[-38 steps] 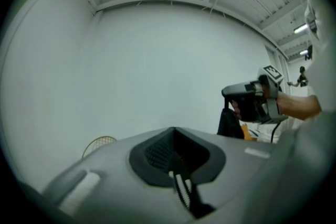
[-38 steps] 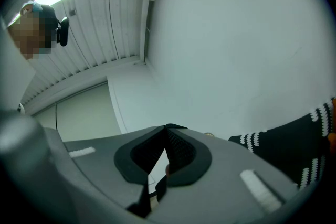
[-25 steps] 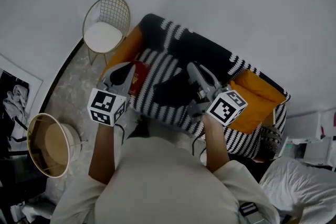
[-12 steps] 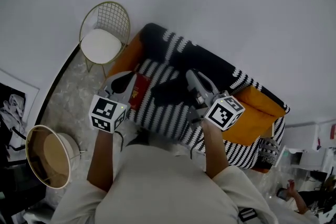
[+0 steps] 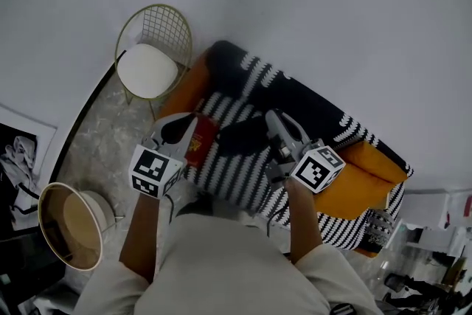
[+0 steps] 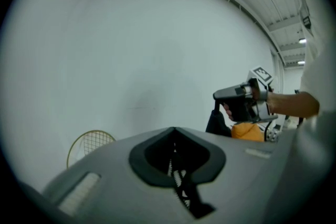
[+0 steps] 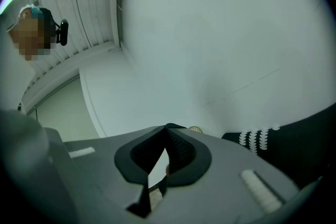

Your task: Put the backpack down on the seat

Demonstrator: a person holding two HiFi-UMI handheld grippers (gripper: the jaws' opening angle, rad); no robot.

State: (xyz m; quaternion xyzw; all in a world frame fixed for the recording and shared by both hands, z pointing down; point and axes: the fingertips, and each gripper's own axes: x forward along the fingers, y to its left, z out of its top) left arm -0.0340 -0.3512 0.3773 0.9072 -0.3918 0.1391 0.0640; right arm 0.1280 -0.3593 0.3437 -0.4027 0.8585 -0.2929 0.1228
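both the left gripper [image 5: 183,123] and the right gripper [image 5: 274,118] have sunk closer to the sofa [image 5: 324,111]. the black backpack [image 5: 240,136] hangs between them above the striped seat, the 2 pairs of jaws pinched shut on it. a wire chair [image 5: 151,59] stands clear of the sofa's left end.

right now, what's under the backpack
Below the backpack lies the black-and-white striped throw over the orange sofa. The patch directly beneath the bag is covered.

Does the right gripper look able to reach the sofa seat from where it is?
Probably yes. The right gripper hangs over the striped throw covering the orange sofa; only the black backpack it carries lies between.
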